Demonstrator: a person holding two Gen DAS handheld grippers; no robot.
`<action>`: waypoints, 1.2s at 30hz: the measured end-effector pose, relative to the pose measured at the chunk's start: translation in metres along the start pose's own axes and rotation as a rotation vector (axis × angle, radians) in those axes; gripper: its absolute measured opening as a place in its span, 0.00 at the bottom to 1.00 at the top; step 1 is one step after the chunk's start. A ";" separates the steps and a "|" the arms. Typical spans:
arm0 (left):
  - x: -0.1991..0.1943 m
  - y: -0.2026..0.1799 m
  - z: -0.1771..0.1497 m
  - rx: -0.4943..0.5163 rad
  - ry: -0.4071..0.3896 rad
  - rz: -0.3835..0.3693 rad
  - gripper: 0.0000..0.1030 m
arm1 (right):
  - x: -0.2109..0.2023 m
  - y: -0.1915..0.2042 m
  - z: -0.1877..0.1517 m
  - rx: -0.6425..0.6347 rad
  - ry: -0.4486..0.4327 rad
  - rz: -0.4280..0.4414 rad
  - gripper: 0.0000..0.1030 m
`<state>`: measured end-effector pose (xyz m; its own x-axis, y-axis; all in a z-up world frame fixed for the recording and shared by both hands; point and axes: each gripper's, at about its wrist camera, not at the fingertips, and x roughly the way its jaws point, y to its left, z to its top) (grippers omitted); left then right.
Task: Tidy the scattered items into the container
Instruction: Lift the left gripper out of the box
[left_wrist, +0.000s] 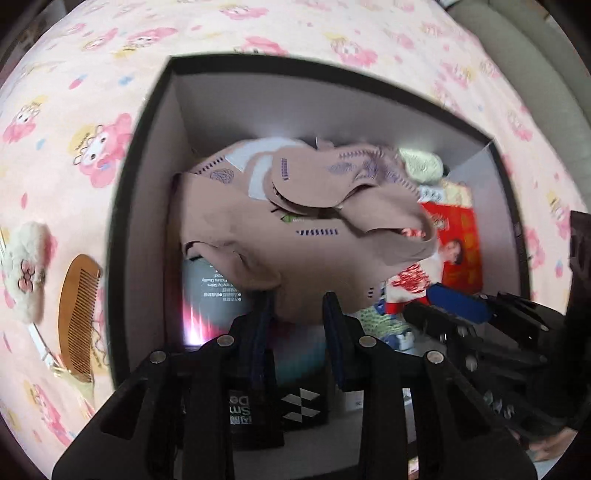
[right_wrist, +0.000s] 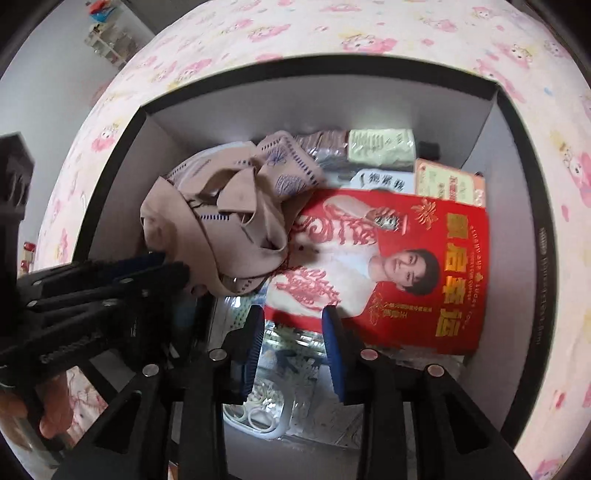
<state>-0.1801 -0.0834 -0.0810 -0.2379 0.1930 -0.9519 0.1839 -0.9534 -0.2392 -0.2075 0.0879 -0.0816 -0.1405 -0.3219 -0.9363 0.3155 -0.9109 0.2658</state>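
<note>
A black-rimmed box (left_wrist: 122, 206) with grey walls stands on the pink cartoon bedsheet; it also shows in the right wrist view (right_wrist: 110, 155). A beige cloth with blue stitching (left_wrist: 295, 229) lies bunched inside on other items, also in the right wrist view (right_wrist: 221, 225). My left gripper (left_wrist: 297, 302) is open just above the cloth's near edge; in the right wrist view (right_wrist: 173, 264) it sits beside the cloth. My right gripper (right_wrist: 293, 317) is open and empty over a red packet with a man's portrait (right_wrist: 406, 266). A wooden comb (left_wrist: 79, 317) and a fluffy white item (left_wrist: 27, 269) lie outside the box.
The box also holds a green packet (right_wrist: 380, 147), a dark grey carton (left_wrist: 210, 291) and white scissors (right_wrist: 258, 417). The bedsheet (right_wrist: 332, 33) surrounds the box. A grey wall and shelf (right_wrist: 107, 40) lie beyond the bed.
</note>
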 end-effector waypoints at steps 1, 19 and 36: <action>-0.005 0.000 -0.004 0.001 -0.018 -0.013 0.28 | -0.005 -0.002 0.001 0.005 -0.024 -0.024 0.28; 0.015 -0.020 -0.016 0.165 0.045 0.035 0.27 | -0.005 0.008 0.004 -0.052 0.034 0.088 0.28; 0.004 0.003 0.008 0.002 -0.055 -0.091 0.42 | -0.009 -0.018 0.023 0.036 -0.061 0.049 0.43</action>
<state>-0.1883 -0.0874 -0.0840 -0.3056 0.2662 -0.9142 0.1571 -0.9329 -0.3241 -0.2335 0.1018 -0.0726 -0.1828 -0.3808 -0.9064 0.2896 -0.9019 0.3205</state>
